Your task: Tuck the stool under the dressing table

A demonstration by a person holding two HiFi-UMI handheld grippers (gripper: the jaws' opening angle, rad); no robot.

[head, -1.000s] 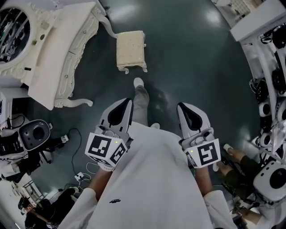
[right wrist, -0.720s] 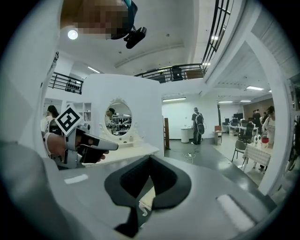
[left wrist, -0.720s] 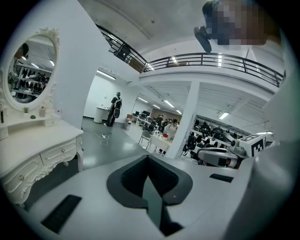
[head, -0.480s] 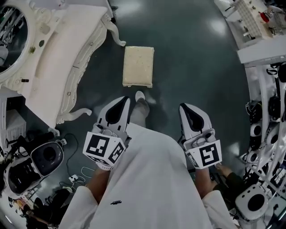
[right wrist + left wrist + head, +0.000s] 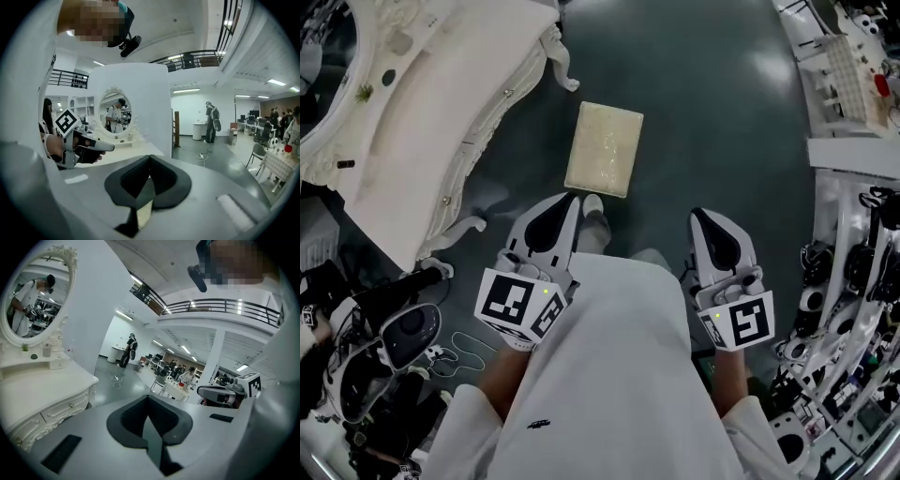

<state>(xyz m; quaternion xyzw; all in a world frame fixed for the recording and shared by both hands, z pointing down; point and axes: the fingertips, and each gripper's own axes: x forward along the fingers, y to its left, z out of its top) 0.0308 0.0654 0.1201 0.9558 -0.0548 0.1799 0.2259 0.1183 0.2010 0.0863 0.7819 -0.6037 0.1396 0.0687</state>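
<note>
Both tools clenched and empty; the stool stands out on the floor.
The left tool [image 5: 565, 208] and right tool [image 5: 709, 227] sit side by side, jaws together on nothing. Just past the left tool, the cream stool [image 5: 604, 161] stands on the dark floor [image 5: 712, 122], apparently clear of the white carved counter [image 5: 412, 122].

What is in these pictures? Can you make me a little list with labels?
stool: cream cushion top, standing on the dark floor
dressing table: white, carved, left of the stool, not touching it
stool tucked under: not yet
left gripper: shut, empty, not on the stool
right gripper: shut, empty
mirror: oval, on the dressing table
</note>
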